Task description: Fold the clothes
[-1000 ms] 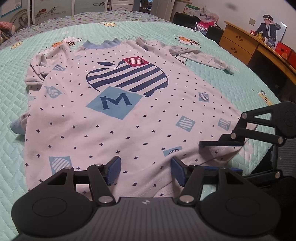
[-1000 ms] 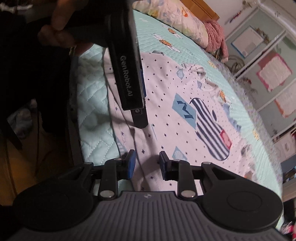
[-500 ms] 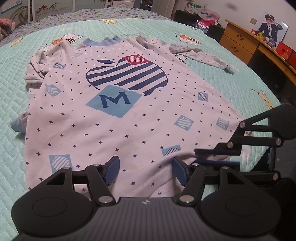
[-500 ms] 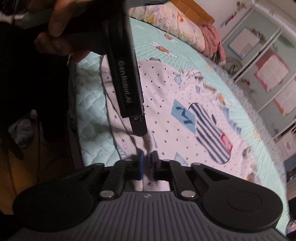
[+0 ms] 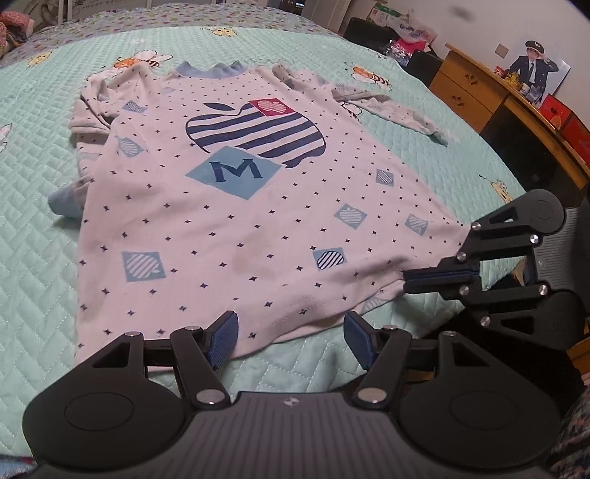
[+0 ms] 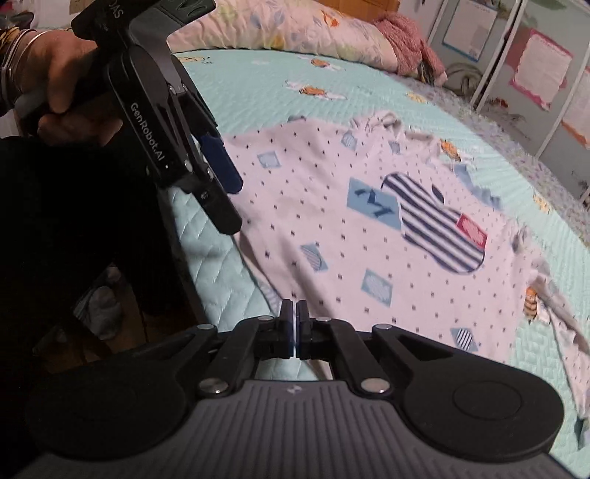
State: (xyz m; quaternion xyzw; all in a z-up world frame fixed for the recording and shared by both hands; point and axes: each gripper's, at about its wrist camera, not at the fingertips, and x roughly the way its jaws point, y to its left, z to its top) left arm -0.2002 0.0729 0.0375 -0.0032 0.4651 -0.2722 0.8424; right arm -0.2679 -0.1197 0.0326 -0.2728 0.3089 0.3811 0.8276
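Observation:
A white shirt (image 5: 228, 221) with a navy striped apple and a blue "M" square lies spread face up on the mint quilted bed (image 5: 33, 235). My left gripper (image 5: 291, 337) is open just above the shirt's bottom hem, which runs between its blue pads (image 5: 223, 337) without touching them. My right gripper (image 5: 435, 276) is shut on the hem's right corner and holds it slightly raised. In the right wrist view a thin white fold of the shirt (image 6: 332, 228) shows between the closed right gripper (image 6: 296, 324) pads. A hand holds the left gripper (image 6: 230, 199) over the hem's other end.
A wooden dresser (image 5: 468, 92) with boxes and a photo stands beyond the bed's right side. Pillows (image 6: 295, 29) and a pink plush (image 6: 409, 40) lie at the head. The bed's edge (image 6: 184, 258) drops to a dark floor beside me.
The right gripper has closed on the hem corner and lifted it a little. The left gripper has drawn back from over the shirt to its hem, still open.

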